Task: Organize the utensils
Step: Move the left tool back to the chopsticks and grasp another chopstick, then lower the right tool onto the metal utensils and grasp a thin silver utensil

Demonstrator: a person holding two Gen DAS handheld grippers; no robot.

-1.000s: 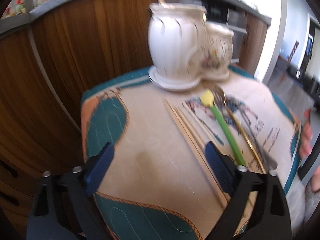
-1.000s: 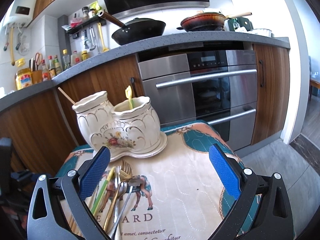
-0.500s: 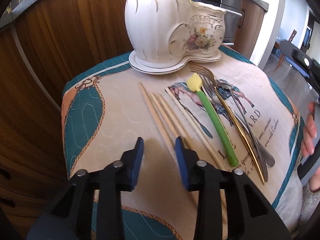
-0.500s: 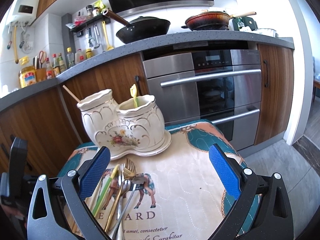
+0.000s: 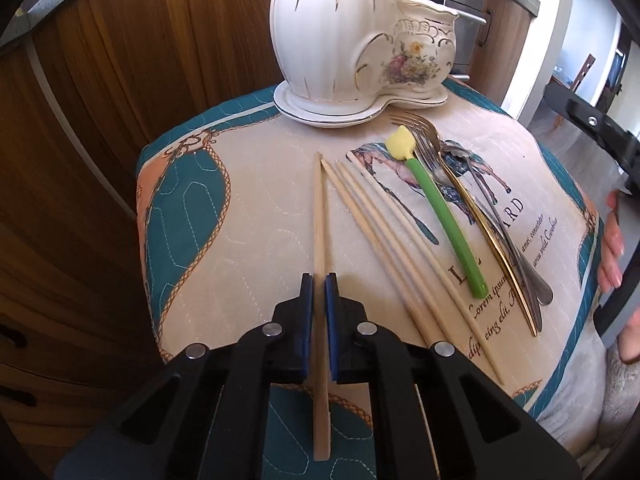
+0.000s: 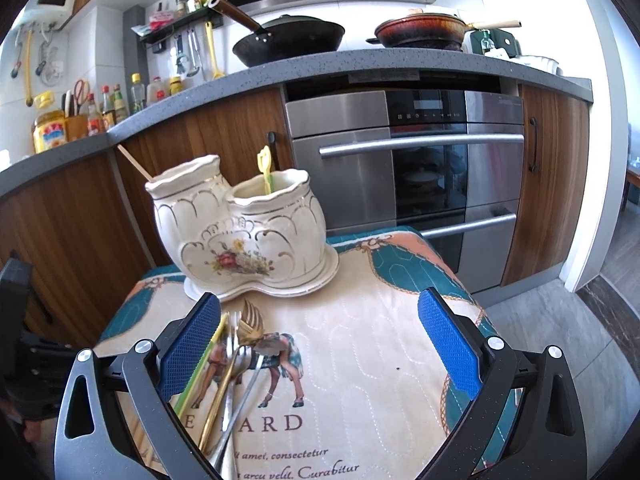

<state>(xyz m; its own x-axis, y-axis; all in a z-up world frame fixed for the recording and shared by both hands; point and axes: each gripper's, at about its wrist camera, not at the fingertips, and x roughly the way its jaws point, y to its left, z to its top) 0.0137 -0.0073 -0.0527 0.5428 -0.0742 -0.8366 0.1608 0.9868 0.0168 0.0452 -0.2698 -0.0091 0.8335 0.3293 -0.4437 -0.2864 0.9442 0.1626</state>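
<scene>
The left gripper (image 5: 319,294) pinches one wooden chopstick (image 5: 319,216) that lies on the patterned cloth (image 5: 248,216), left of three more chopsticks (image 5: 384,224). The right gripper (image 6: 320,344) hovers with jaws spread wide near the ceramic utensil holder (image 6: 244,232).

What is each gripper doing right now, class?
Left gripper: closed on one wooden chopstick.
Right gripper: open, holding nothing.
</scene>
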